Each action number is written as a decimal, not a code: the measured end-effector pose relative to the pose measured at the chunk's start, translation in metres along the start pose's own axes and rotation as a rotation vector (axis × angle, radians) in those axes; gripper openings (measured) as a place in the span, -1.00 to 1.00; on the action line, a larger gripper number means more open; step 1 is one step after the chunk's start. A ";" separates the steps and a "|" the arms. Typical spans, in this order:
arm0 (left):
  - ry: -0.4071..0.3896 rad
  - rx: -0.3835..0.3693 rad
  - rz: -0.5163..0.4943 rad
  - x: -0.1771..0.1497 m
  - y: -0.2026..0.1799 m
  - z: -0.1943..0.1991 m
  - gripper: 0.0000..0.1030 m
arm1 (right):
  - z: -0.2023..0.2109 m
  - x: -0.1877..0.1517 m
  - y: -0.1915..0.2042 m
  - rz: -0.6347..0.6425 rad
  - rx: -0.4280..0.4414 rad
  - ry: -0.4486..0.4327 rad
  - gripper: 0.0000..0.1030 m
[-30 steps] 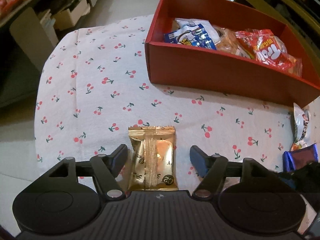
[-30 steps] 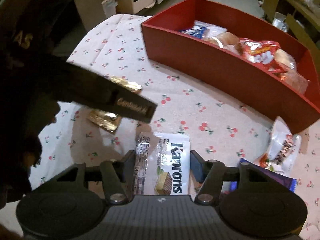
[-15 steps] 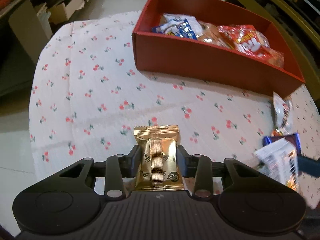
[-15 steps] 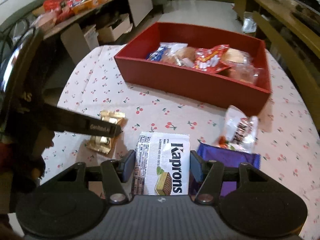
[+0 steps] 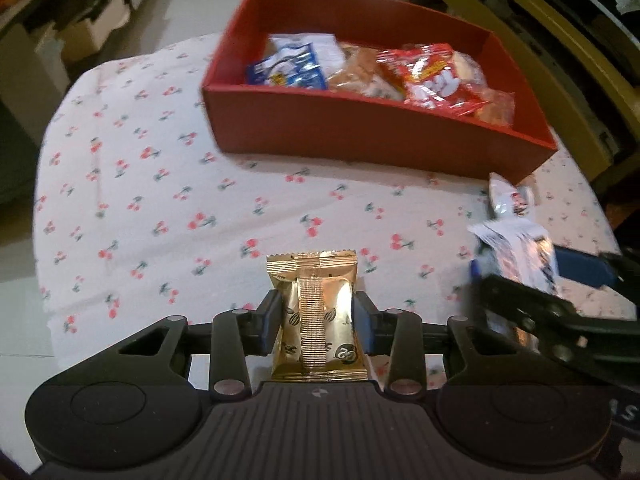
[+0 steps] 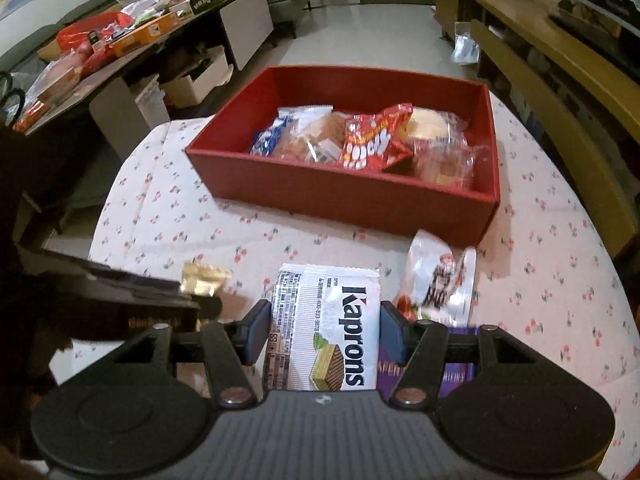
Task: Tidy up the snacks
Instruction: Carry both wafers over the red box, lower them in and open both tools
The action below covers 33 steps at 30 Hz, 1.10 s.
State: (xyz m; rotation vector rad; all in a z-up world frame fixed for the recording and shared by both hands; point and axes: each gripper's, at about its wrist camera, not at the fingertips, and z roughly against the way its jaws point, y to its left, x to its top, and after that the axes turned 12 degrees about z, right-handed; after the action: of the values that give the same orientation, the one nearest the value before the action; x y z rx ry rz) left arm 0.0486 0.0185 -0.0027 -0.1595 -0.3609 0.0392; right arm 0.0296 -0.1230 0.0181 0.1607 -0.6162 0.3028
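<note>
**Above the cherry-print worktop: both grippers loaded, box ahead**

Above the worktop [image 5: 168,184], left gripper [image 5: 316,320] is clamped on the gold snack pouch [image 5: 314,316], pads on the two long sides at mid-height, top crimp seal sticking out forward. Right gripper [image 6: 322,334] is clamped on the Kaprons wafer pack [image 6: 324,328], also across its width, print side up.

Both packs look clear of the cloth, though from these views I can't confirm the gap.

Red box [image 6: 348,196] sits further back on the worktop, well apart from both grippers. Already in it: blue-white packet [image 6: 272,136], clear-wrapped buns [image 6: 316,140], red snack bag [image 6: 376,140], more clear-wrapped pastries [image 6: 440,152]. These sit along the near wall; the far half of the floor is bare.

Still loose on the cloth: white snack bag [image 6: 440,276] just in front of the box's near right corner, and a purple pack [image 6: 452,364] under the right gripper's right finger.

Handling, my read:
- Gold pouch: light, foil film, slick, air-puffed. Side pinch at mid-body is right; squeezing harder risks crushing what's inside.
- Wafer pack: light, flat, fairly stiff but brittle contents. Grip across the width is fine, avoid bending it.
- Crimped ends are poor holds; film just slides.

Likely step: carry both over the near wall, release into the bare far side. Watch the two grippers, they're close together.
</note>
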 end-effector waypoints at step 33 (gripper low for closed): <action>-0.134 -0.094 0.014 0.084 -0.039 0.014 -0.13 | 0.000 0.071 -0.057 -0.131 -0.018 -0.133 0.14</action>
State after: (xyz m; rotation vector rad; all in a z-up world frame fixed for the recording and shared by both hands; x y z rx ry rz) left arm 0.1228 -0.0118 0.0459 -0.2536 -0.4953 0.0467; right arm 0.1027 -0.1602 0.0565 0.2039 -0.7367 0.1607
